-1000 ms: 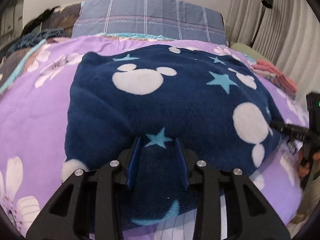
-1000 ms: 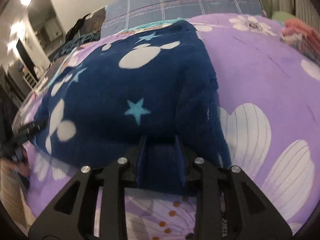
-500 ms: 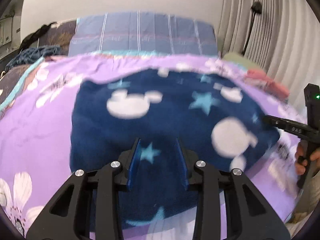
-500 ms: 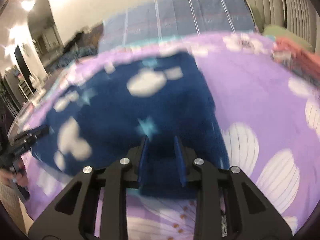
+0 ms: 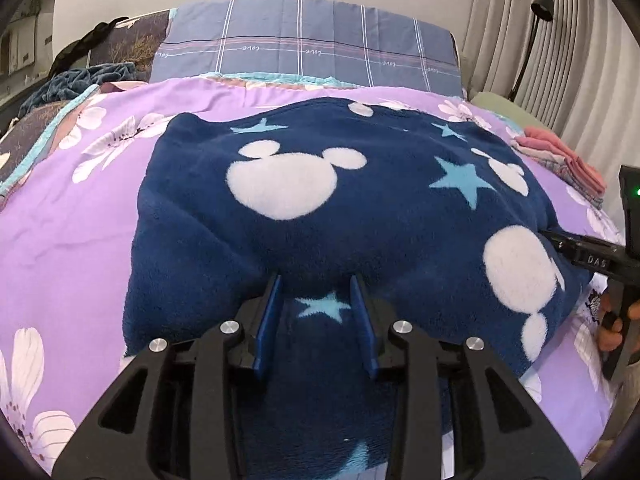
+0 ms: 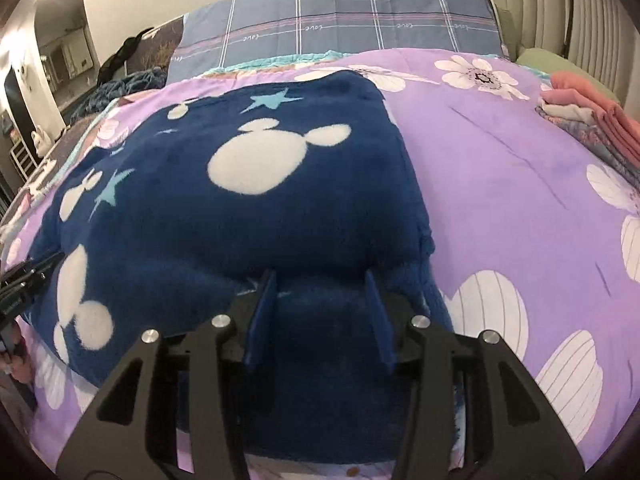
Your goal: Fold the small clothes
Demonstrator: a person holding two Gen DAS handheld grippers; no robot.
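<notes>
Both tools at the near edge of the navy fleece garment (image 5: 320,216) with white mouse heads and blue stars.
Left tool (image 5: 316,300) grips a fleece fold; right tool (image 6: 320,300) is opening, fleece between its jaws; only the right view shows the bare purple floral bed cover (image 6: 500,168) beside it.

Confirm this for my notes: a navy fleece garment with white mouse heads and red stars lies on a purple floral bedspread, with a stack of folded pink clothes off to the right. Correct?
Not quite. The stars on the navy fleece garment are light blue, not red; the left wrist view shows them clearly. The rest holds: white mouse heads, the purple floral bedspread beneath, and the folded pink clothes off to the right.
</notes>
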